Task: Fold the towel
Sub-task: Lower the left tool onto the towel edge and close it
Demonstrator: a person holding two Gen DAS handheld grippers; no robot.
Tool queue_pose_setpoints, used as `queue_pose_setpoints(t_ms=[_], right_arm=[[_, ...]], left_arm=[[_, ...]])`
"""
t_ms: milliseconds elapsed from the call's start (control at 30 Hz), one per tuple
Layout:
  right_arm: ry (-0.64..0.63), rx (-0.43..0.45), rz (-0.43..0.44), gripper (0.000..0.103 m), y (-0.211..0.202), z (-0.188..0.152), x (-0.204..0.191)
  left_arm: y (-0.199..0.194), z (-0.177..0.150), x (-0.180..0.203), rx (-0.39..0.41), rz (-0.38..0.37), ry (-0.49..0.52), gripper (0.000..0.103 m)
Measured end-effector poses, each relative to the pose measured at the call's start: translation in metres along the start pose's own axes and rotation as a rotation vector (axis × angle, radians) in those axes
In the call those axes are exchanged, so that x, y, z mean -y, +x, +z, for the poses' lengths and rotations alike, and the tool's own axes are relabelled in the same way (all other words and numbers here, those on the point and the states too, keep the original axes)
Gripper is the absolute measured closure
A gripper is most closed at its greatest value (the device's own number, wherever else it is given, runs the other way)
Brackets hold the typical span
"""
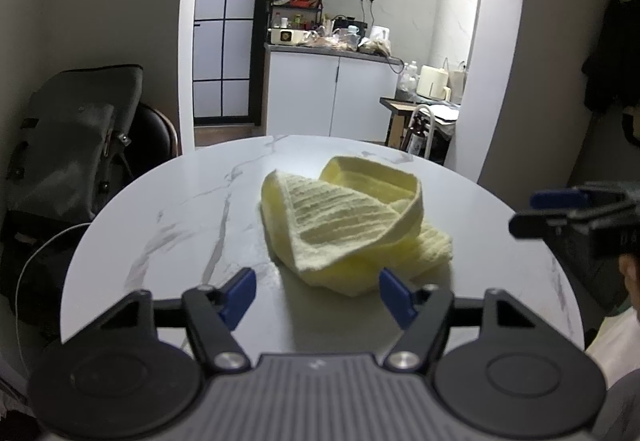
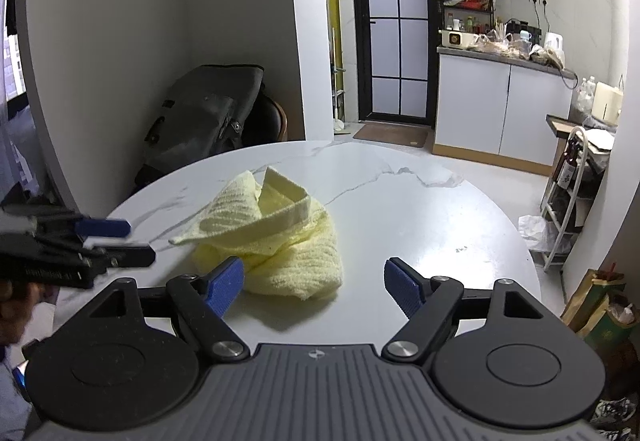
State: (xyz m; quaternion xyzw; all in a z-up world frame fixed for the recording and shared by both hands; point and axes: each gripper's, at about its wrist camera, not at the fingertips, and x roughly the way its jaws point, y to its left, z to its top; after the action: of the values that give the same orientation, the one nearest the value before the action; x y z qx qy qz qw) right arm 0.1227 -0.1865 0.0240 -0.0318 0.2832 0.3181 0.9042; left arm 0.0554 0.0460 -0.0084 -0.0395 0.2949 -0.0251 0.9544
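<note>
Yellow towel (image 1: 344, 229) sits crumpled mid-tabletop (image 1: 180, 201). Left tool (image 1: 318, 291) and right tool (image 2: 314, 285) hover wide, holding nothing. Folding not begun; next, find and pinch two corners to spread it.

Crumpled pale-yellow waffle-weave towel (image 1: 352, 229) heaped on round white marble-patterned table (image 1: 180, 209), just ahead of left gripper (image 1: 318, 291); blue-padded jaws apart, empty. Right gripper (image 1: 560, 211) off right.
</note>
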Motion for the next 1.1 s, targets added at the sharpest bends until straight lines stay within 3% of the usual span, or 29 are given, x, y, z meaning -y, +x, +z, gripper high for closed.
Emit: queue_pose_setpoints(t_ms=[267, 600, 833, 1100], right_arm=[[-0.028, -0.011, 0.007, 0.027, 0.015, 0.025, 0.002], [-0.103, -0.042, 0.031, 0.031, 0.041, 0.053, -0.011], [-0.137, -0.061, 0.025, 0.031, 0.053, 0.062, -0.016], [-0.159, -0.075, 0.023, 0.031, 0.061, 0.067, -0.017]], left_arm=[[0.015, -0.001, 0.004, -0.008, -0.001, 0.017, 0.047], [0.023, 0.003, -0.002, -0.007, 0.015, 0.017, 0.048], [0.036, 0.001, -0.002, -0.021, 0.001, 0.015, 0.068], [0.036, 0.002, -0.003, -0.003, -0.009, 0.021, 0.076]])
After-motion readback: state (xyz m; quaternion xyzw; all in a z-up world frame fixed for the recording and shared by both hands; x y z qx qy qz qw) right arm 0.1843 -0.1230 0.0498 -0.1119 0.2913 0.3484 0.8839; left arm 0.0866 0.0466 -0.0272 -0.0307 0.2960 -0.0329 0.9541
